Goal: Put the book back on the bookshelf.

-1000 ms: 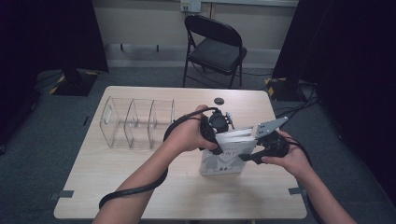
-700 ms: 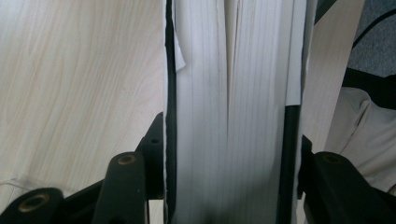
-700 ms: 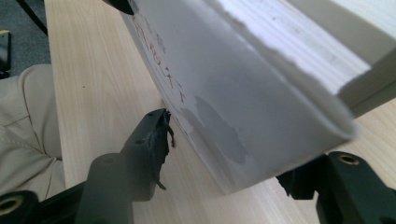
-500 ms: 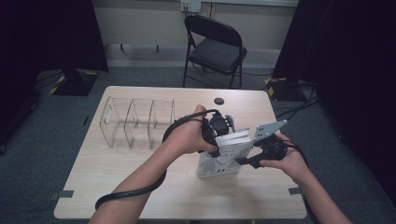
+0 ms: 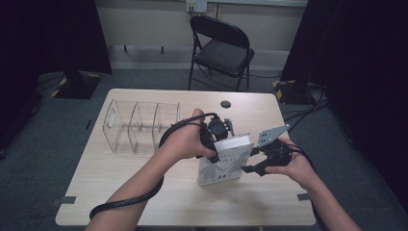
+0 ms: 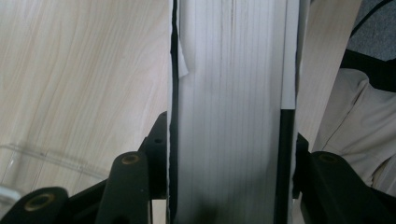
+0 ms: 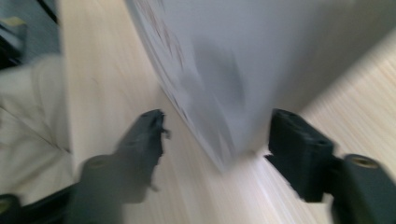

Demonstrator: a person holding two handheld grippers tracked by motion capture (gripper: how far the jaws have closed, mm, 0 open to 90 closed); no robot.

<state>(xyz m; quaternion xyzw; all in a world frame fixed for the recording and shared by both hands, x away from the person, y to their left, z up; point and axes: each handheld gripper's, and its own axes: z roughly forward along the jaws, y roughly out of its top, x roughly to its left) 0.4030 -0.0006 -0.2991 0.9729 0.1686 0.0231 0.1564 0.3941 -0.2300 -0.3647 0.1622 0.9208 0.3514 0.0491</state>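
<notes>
Your left gripper (image 5: 215, 139) clamps the book (image 5: 224, 163) across its top edge, upright on the table (image 5: 144, 192) beside the organizer (image 5: 139, 126). It looks stiff, fairly heavy; grip the spine. Your right gripper (image 5: 250, 161) has just been opening, jaws apart around the book's corner.

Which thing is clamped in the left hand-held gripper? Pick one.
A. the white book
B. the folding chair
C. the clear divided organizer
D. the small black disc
A: in the left gripper view the white book's page edge fills the gap between the jaws of the left hand-held gripper, both pressed against its covers; the high view shows it standing on the table.
</notes>
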